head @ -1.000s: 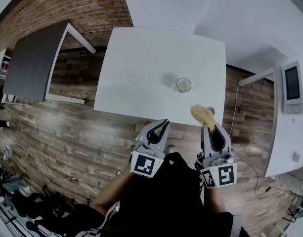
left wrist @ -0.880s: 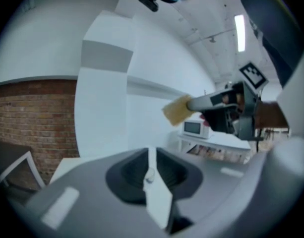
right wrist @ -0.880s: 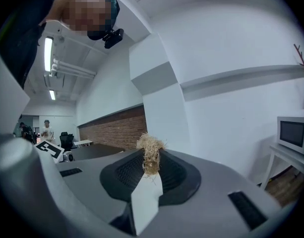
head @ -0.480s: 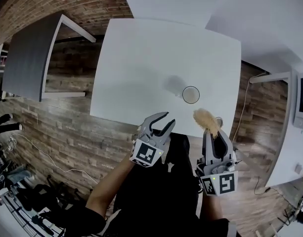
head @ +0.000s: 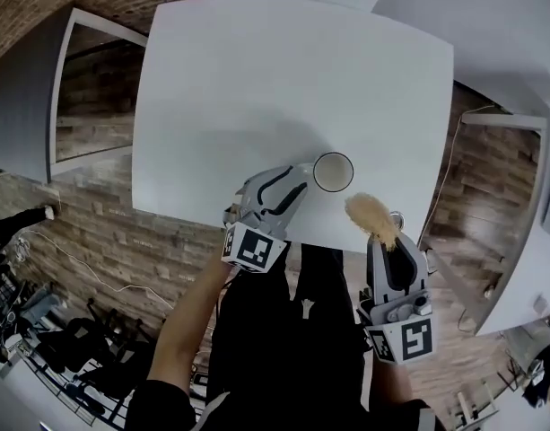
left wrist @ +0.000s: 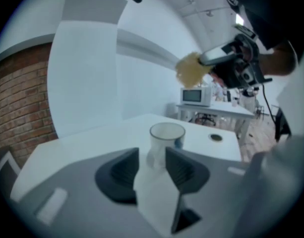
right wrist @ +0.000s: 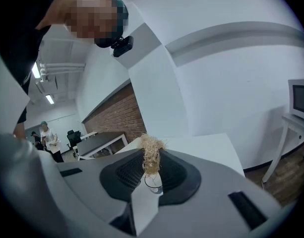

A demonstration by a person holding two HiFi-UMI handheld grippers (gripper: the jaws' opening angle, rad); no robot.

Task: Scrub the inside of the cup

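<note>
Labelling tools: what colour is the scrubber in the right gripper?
The scrubber is straw-tan; head view shows best.

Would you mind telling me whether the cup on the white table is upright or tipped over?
Upright: the cup stands on its base on the table, its round open rim facing up.

cup point(right wrist: 154, 184): mostly behind scrubber point(right wrist: 151, 155) | round item point(left wrist: 215, 137): blurred, perhaps a cap

The head view looks steeply down on the white table point(head: 257, 79) from well overhead. The left gripper view sits low and close, facing level across the tabletop — the right gripper view rides higher, angled toward a brick wall point(right wrist: 119, 114). All three share the cup point(head: 333, 171) and the scrubber point(head: 369, 212).
</note>
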